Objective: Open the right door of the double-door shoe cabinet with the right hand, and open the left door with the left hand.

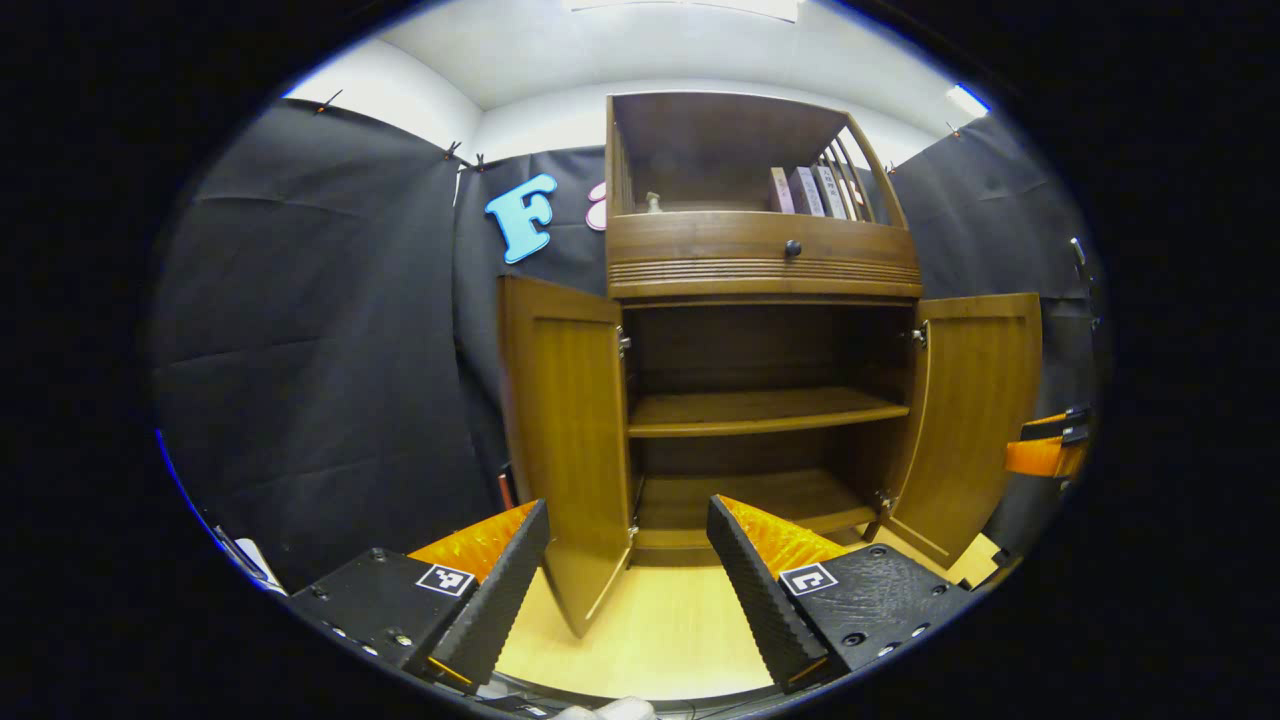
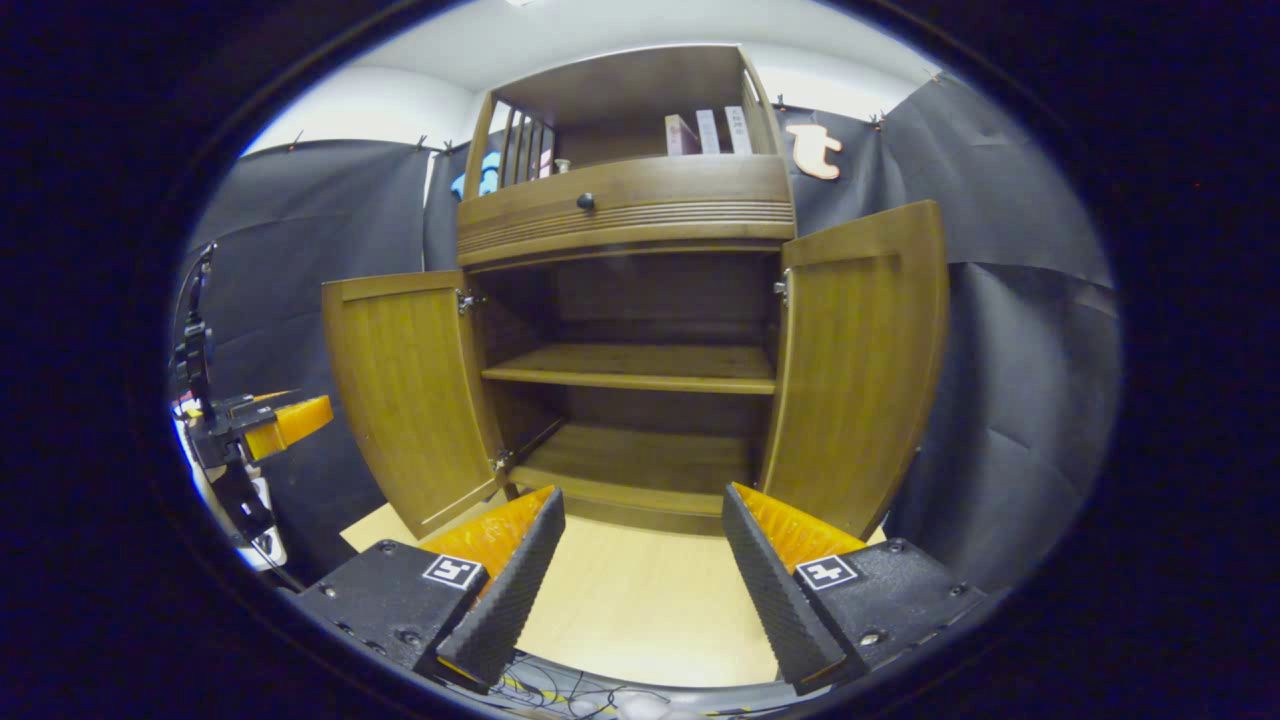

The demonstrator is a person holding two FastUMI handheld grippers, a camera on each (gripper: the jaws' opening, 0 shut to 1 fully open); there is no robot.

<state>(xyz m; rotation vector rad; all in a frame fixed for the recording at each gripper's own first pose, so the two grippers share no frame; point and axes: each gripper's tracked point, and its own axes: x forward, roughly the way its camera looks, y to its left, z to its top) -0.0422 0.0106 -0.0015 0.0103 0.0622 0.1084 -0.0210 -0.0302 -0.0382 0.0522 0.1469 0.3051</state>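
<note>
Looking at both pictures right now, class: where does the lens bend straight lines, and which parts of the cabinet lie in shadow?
Left gripper view: the fisheye lens bows the brown wooden cabinet's open left door and right door outward; the cabinet's recess above the middle shelf lies dark. Right gripper view: the same curving of both doors, a shaded back wall, and a brightly lit pale wooden floor.

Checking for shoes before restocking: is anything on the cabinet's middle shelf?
No, the middle shelf lies bare between both open doors.

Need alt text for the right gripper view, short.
A wooden shoe cabinet stands with both lower doors swung open, left door and right door, showing two bare shelves. The right gripper is open and holds nothing; the left gripper shows at the far left.
</note>
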